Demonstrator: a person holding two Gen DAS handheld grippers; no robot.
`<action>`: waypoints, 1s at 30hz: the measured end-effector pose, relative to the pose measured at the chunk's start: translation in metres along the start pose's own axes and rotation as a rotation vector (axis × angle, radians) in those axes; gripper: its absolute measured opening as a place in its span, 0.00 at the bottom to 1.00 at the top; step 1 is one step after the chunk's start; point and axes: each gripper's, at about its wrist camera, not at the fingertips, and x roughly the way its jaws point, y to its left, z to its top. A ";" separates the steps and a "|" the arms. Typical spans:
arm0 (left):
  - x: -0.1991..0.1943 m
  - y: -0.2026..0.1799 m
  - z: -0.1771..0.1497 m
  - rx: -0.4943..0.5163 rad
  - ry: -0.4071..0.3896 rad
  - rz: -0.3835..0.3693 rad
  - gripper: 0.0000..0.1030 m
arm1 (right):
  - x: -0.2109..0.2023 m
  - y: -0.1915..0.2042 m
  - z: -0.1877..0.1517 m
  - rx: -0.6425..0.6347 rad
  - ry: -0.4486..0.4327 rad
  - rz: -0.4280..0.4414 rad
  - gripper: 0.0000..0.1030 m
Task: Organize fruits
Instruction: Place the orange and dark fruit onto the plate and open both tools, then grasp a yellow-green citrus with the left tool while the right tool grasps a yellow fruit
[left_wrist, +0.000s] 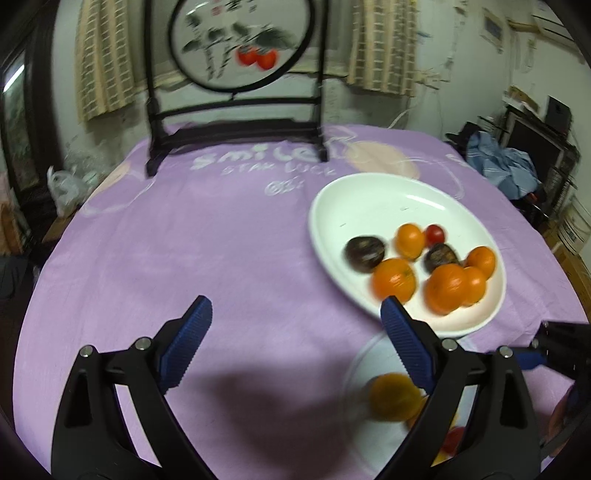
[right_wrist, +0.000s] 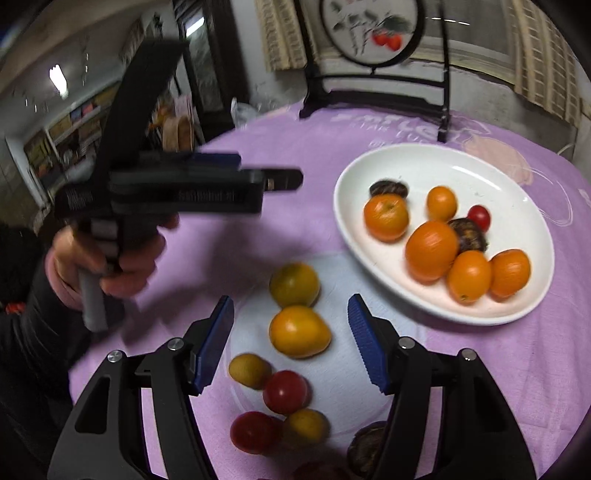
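My right fingers (right_wrist: 291, 343) stand apart with nothing held, a yellow-orange fruit (right_wrist: 298, 331) lying on the clear plate (right_wrist: 354, 373) directly between them, and my left fingers (left_wrist: 295, 347) are spread empty over the purple-covered worktop (left_wrist: 207, 251), the white plate (left_wrist: 373, 206) of oranges and dark fruits just beyond the right-hand tip. Only the right wrist view shows the clear plate's full spread of red and yellow fruits and my left hand (right_wrist: 107, 258) gripping its tool; the left view catches just that plate's blurred edge.
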 end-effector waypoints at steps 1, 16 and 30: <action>0.000 0.004 -0.001 -0.017 0.006 -0.001 0.92 | 0.005 0.002 0.000 -0.004 0.016 -0.013 0.63; -0.008 0.004 -0.006 -0.030 0.003 0.001 0.92 | 0.033 0.004 0.001 0.056 0.113 -0.053 0.54; -0.008 0.007 -0.015 0.013 0.036 -0.037 0.92 | -0.017 -0.032 0.002 0.231 -0.039 0.039 0.42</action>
